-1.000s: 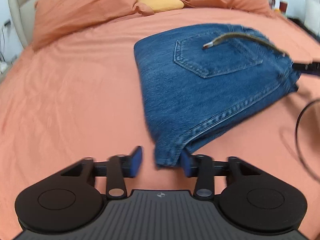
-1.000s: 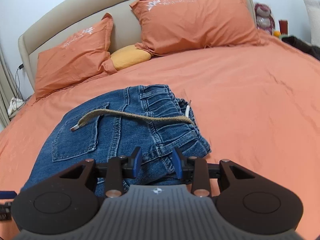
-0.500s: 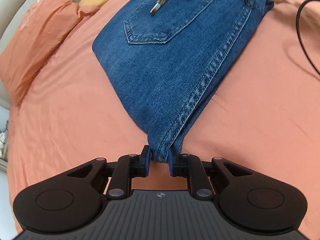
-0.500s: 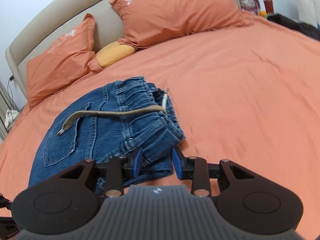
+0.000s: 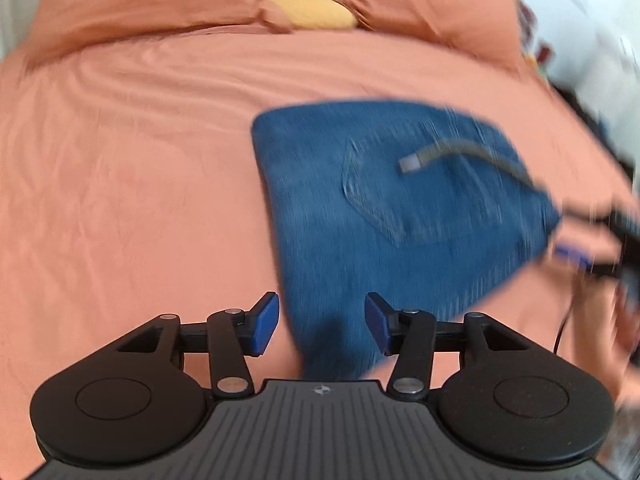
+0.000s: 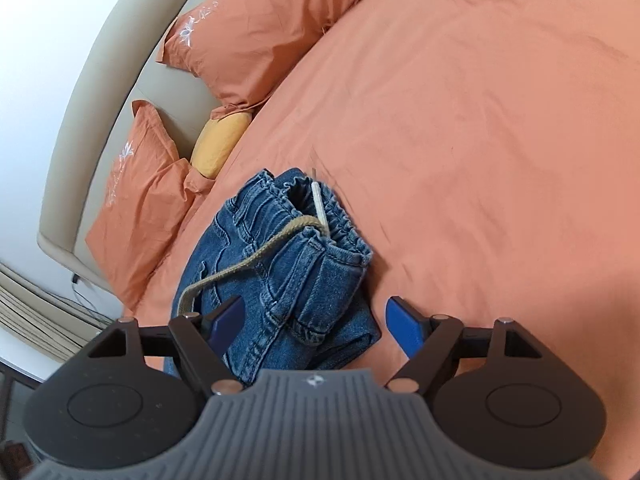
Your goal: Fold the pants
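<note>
The jeans (image 6: 280, 292) lie folded into a compact bundle on the bed (image 6: 480, 140), well short of the pillows (image 5: 140, 4), drawstring (image 5: 460, 152) draped across the back pocket. Both the left gripper (image 5: 322, 322) and right gripper (image 6: 316, 320) stand wide, straddling opposite jeans corners and holding nothing, which suggests the fold is finished.

Blue denim jeans (image 6: 280, 292) with a woven cord drawstring (image 6: 240, 268) are laid on a matt, creased orange cotton sheet (image 6: 480, 160); gripper pads (image 5: 264, 322) look smooth blue plastic.
</note>
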